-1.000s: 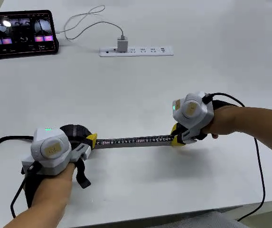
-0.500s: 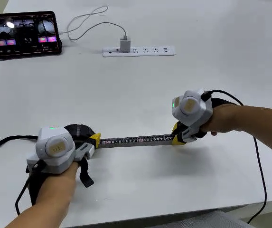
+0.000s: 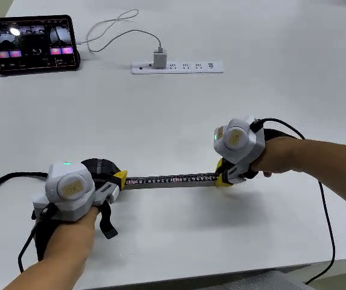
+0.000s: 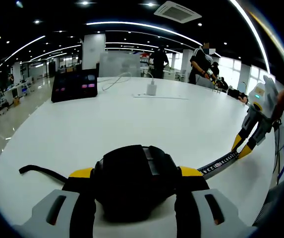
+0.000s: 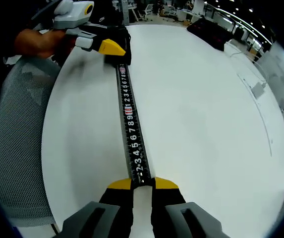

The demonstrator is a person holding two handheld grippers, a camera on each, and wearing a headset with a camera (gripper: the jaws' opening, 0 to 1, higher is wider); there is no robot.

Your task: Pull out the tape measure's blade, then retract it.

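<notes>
Items on my white table [image 3: 179,121], counted. One tape measure [image 3: 99,168], black case, at the near left; I have my left gripper [image 4: 136,173] closed round it, one yellow-tipped jaw on each side of the case, both pressing on it. One blade [image 3: 171,179], dark with printed numerals, drawn out of the case and lying flat on the table, running rightward to my right gripper [image 5: 142,184]. That gripper's two yellow tips are drawn close together on the blade's free end, with the numerals counting up away from them toward the case. Two grippers in all, well apart, joined by the stretched blade. One black strap [image 3: 14,177] trailing left from the case along the table. At the far left, one tablet [image 3: 32,43], propped up with its screen lit. At the far centre, one white power strip [image 3: 179,66] with one charger [image 3: 160,58] plugged into it, and one white cable [image 3: 109,30] looping from the charger toward the tablet.
</notes>
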